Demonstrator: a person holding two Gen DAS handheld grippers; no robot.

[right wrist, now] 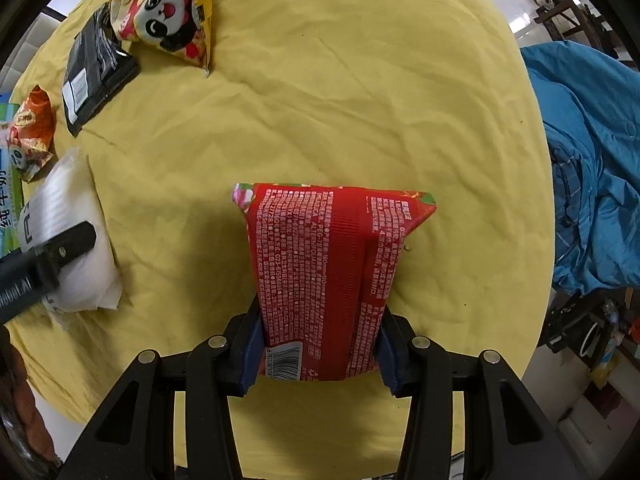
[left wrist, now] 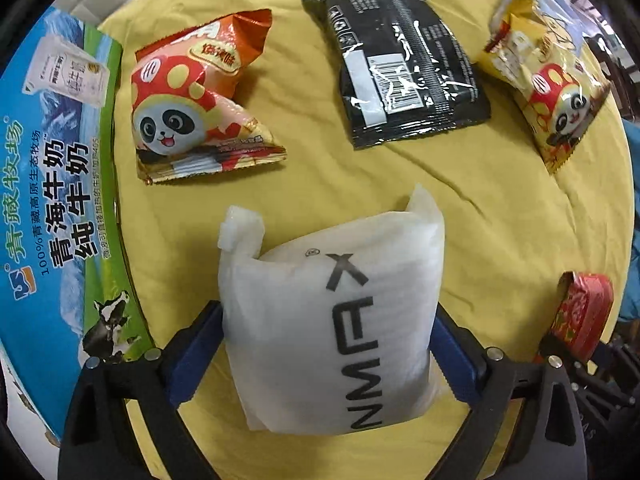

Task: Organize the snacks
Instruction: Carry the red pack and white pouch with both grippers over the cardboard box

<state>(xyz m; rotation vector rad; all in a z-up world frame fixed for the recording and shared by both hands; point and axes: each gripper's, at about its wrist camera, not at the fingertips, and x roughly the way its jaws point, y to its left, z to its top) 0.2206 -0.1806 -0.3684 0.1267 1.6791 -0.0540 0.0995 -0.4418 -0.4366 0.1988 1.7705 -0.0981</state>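
My left gripper (left wrist: 328,344) is shut on a white foam-wrapped packet (left wrist: 332,320) with black letters, above the yellow tablecloth (left wrist: 480,208). Beyond it lie an orange panda snack bag (left wrist: 192,100), a black packet (left wrist: 400,60) and a yellow panda snack bag (left wrist: 548,84). My right gripper (right wrist: 320,354) is shut on a red packet (right wrist: 328,272) with white print and a barcode. The right wrist view also shows the white packet (right wrist: 76,240) with a left finger (right wrist: 60,248) on it, the black packet (right wrist: 94,76), the yellow panda bag (right wrist: 168,16) and the orange bag (right wrist: 32,136).
A blue and green milk carton box (left wrist: 60,200) stands along the table's left edge. A blue garment (right wrist: 592,184) lies off the table's right side. The round table's middle holds bare yellow cloth (right wrist: 340,100). The red packet (left wrist: 584,312) shows at the left view's right edge.
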